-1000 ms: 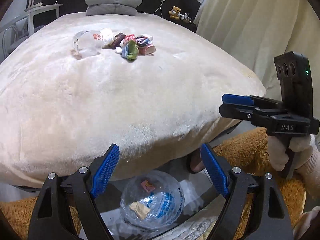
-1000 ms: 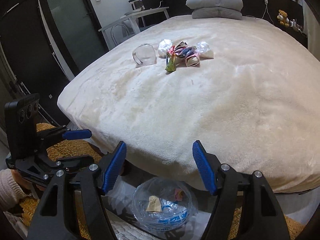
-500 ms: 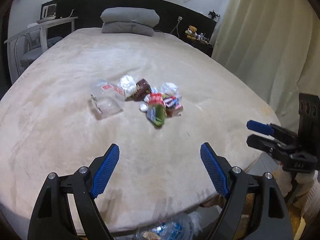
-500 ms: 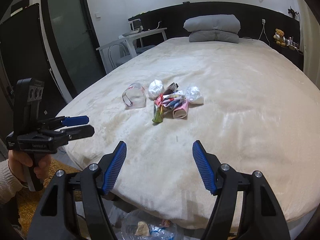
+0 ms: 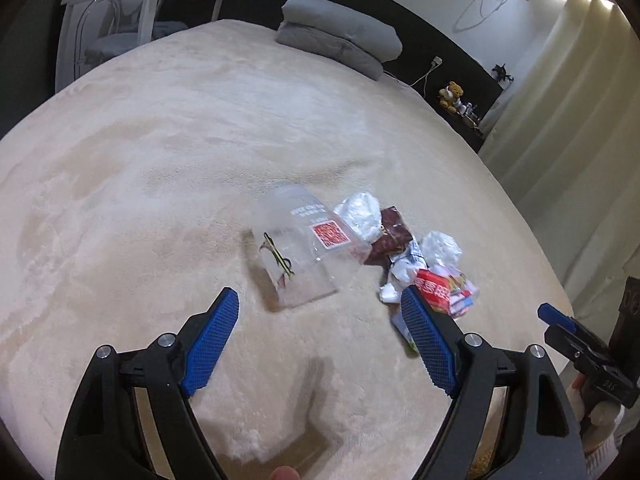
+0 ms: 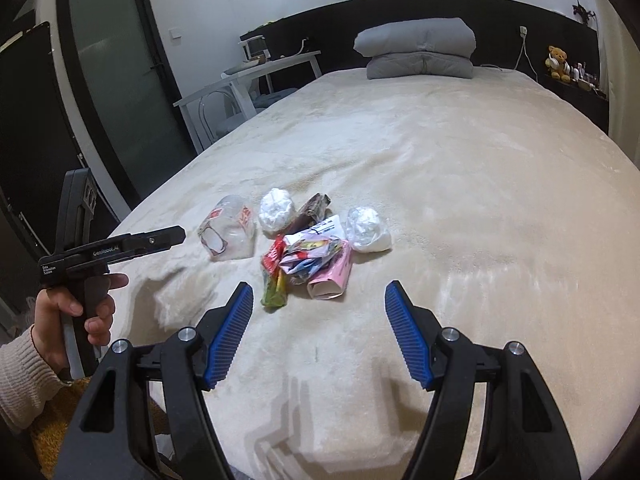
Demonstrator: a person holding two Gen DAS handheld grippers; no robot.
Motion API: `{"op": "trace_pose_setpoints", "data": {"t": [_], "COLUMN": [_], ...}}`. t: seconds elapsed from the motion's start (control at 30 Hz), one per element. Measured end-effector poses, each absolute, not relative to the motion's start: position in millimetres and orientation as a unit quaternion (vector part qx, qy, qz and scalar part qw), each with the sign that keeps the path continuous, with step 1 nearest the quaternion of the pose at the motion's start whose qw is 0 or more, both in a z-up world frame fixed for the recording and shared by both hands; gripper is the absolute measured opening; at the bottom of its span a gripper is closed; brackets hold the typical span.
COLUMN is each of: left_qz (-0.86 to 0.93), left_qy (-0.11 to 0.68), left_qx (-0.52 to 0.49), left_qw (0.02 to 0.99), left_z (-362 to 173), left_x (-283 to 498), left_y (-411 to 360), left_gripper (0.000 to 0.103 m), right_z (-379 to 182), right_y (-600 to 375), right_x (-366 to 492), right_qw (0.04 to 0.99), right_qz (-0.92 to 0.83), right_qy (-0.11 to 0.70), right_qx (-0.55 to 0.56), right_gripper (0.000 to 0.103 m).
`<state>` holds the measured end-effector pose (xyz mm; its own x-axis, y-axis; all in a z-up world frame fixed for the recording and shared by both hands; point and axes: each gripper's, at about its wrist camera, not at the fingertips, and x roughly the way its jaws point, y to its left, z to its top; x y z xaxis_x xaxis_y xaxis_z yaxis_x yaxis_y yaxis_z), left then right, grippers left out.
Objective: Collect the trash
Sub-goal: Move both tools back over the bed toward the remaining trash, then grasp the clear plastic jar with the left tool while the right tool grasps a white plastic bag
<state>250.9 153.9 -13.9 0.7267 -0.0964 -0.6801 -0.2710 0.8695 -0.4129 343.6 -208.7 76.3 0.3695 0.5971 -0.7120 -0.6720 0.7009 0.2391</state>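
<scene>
A small heap of trash lies on the cream bed cover (image 5: 160,184). It holds a clear plastic jar (image 5: 298,252) (image 6: 228,232) on its side, crumpled white tissues (image 5: 358,212) (image 6: 276,210), a brown wrapper (image 5: 390,236), a red packet (image 5: 434,290), a green wrapper (image 6: 274,290) and a pink carton (image 6: 332,278). My left gripper (image 5: 320,332) hovers open just short of the jar, nothing between its blue pads. My right gripper (image 6: 320,324) is open too, hanging a little before the pink carton. Each gripper shows at the edge of the other's view.
Grey folded pillows (image 6: 420,48) lie at the head of the bed against a dark headboard. A white desk and chair (image 6: 240,92) stand at the bed's left side. A teddy bear (image 6: 558,62) sits on a shelf at the right, curtains (image 5: 560,120) beyond.
Both grippers came up from the bed's foot, where a clear bag with trash lay on the floor, and moved over the cover towards the heap. The bag has dropped out of view.
</scene>
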Motion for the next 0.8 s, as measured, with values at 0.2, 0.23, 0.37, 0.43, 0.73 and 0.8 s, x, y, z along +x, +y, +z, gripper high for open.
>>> {"op": "trace_pose_setpoints", "data": {"t": [0.2, 0.23, 0.37, 0.43, 0.73, 0.8], "left_qz": [0.037, 0.037, 0.022, 0.010, -0.028, -0.030], "left_qy": [0.383, 0.390, 0.415, 0.422, 0.434, 0.431], "left_qx": [-0.286, -0.293, -0.314, -0.332, -0.348, -0.346], "left_qw": [0.877, 0.872, 0.853, 0.843, 0.830, 0.833], "left_z": [-24.1, -28.0, -43.5, -50.7, -68.0, -68.6], "left_x": [293.0, 299.3, 319.2, 325.8, 333.0, 329.8], "left_y": [176.3, 177.4, 180.7, 182.3, 186.0, 186.3], "left_gripper": [0.082, 0.082, 0.082, 0.082, 0.078, 0.076], "right_z": [56.5, 54.3, 44.3, 42.5, 24.3, 15.7], "right_y": [-207.9, -206.2, -200.8, -201.1, -195.4, -193.5], "right_x": [380.8, 384.0, 396.3, 403.0, 431.9, 438.4], "right_qw": [0.825, 0.822, 0.818, 0.817, 0.791, 0.780], "right_qz": [0.348, 0.349, 0.337, 0.331, 0.317, 0.313], "right_qy": [0.445, 0.449, 0.464, 0.468, 0.502, 0.516], "right_qx": [-0.001, 0.006, 0.030, 0.055, 0.150, 0.167], "right_gripper": [0.068, 0.068, 0.068, 0.068, 0.068, 0.068]}}
